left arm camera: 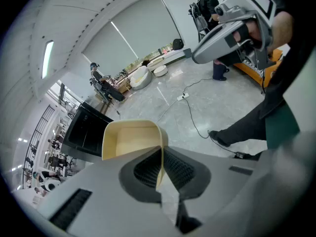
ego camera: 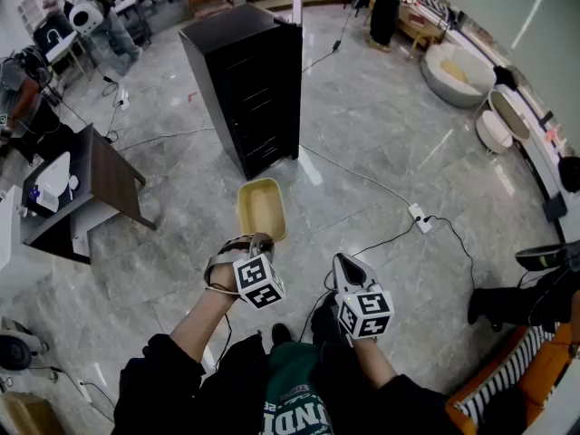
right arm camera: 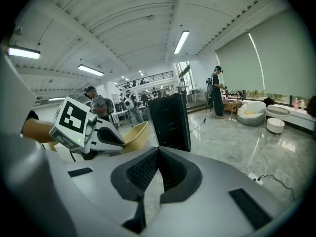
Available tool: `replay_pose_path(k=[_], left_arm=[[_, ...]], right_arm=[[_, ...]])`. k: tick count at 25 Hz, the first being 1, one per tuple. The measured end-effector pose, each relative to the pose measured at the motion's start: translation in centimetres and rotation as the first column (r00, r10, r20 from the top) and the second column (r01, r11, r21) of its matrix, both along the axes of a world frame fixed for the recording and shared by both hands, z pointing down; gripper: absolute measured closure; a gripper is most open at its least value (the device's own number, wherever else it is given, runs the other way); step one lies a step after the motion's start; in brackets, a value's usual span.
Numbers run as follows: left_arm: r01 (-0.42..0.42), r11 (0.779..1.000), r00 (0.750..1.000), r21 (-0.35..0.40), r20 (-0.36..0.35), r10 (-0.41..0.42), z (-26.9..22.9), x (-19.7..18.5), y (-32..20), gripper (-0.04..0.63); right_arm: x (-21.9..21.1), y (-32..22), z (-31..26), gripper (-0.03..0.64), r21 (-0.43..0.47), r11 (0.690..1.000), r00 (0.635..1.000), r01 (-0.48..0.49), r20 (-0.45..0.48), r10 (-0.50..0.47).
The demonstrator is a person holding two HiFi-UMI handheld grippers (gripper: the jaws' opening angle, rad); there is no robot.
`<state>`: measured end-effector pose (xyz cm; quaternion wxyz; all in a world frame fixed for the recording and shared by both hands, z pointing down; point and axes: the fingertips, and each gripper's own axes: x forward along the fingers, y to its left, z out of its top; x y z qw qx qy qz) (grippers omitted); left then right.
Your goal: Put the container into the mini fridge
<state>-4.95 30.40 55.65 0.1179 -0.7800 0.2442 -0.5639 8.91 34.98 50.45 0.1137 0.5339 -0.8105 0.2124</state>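
A pale yellow rectangular container hangs above the floor, held by its near rim in my left gripper. In the left gripper view the container has its wall pinched between the shut jaws, its open side showing. The black mini fridge stands ahead, tall and dark; I cannot tell if its door is open. It also shows beyond the container in the left gripper view as a dark box. My right gripper hangs shut and empty to the right of the container. The right gripper view shows the fridge ahead.
A white power strip with a black cable lies on the marble floor at right. A dark desk stands at left. An orange sofa is at lower right. White beanbag seats and other people stand further off.
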Motion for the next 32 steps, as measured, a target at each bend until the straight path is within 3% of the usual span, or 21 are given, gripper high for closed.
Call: replay_pose_path(k=[7,23,32], left_arm=[[0.011,1.0,1.0,0.004,0.0,-0.011,-0.2,-3.1,3.4,0.575],[-0.006,1.0,1.0,0.025,-0.011,0.006,-1.4,-4.7,7.5,0.575],[-0.026,1.0,1.0,0.017,-0.012,0.026,-1.4,-5.9,9.0,0.575]], right_arm=[[-2.7,3.3,0.1,0.581,0.021,1.0,1.0,0.015,-0.017,-0.015],[-5.0,7.6,-1.8,0.581,0.069,0.997,0.998,0.02,-0.055,-0.017],[-5.6,9.6,-2.6,0.581,0.077,0.997,0.998,-0.027,-0.058,0.031]])
